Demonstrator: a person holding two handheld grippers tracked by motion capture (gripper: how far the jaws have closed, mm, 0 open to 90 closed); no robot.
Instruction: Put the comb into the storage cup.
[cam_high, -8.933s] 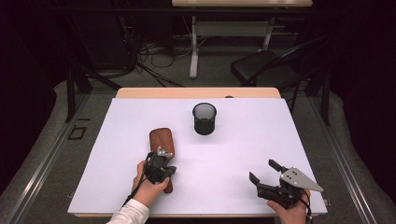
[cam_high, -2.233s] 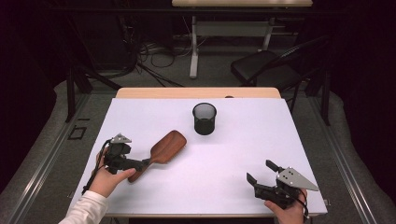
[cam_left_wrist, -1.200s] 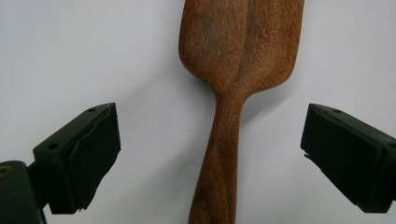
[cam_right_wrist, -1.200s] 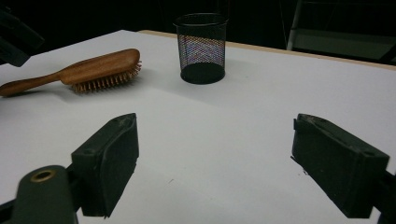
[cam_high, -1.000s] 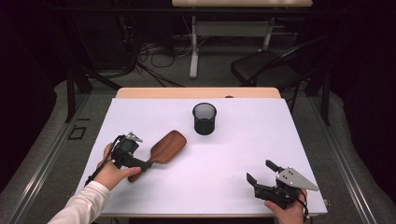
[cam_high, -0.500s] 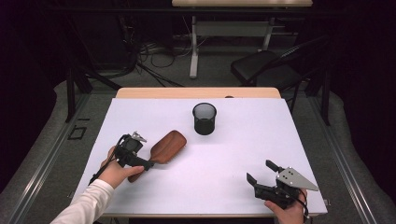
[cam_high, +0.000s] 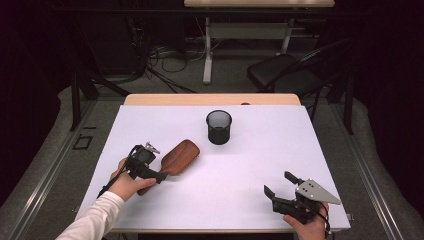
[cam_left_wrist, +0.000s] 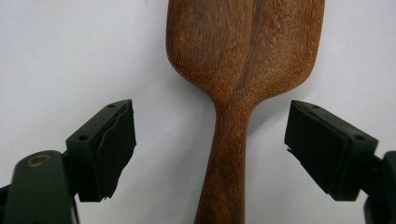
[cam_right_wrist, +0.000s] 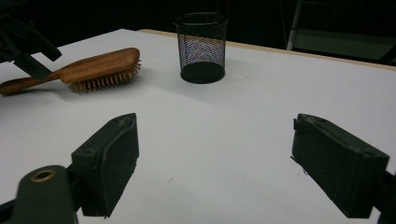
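A wooden hairbrush lies bristles down on the white table, its handle pointing to the near left. My left gripper is over that handle. In the left gripper view the jaws stand on either side of the handle with a gap on each side. They have just been closing a little and do not touch the wood. My right gripper rests open at the near right with nothing between its fingers. The hairbrush also appears in the right gripper view.
A black mesh cup stands upright behind the middle of the table, and it appears as the cup beyond the right jaws. A dark chair and a desk frame stand on the floor behind the table.
My left hand has edged slightly right along the brush handle. The brush, the cup and my right gripper have kept their places.
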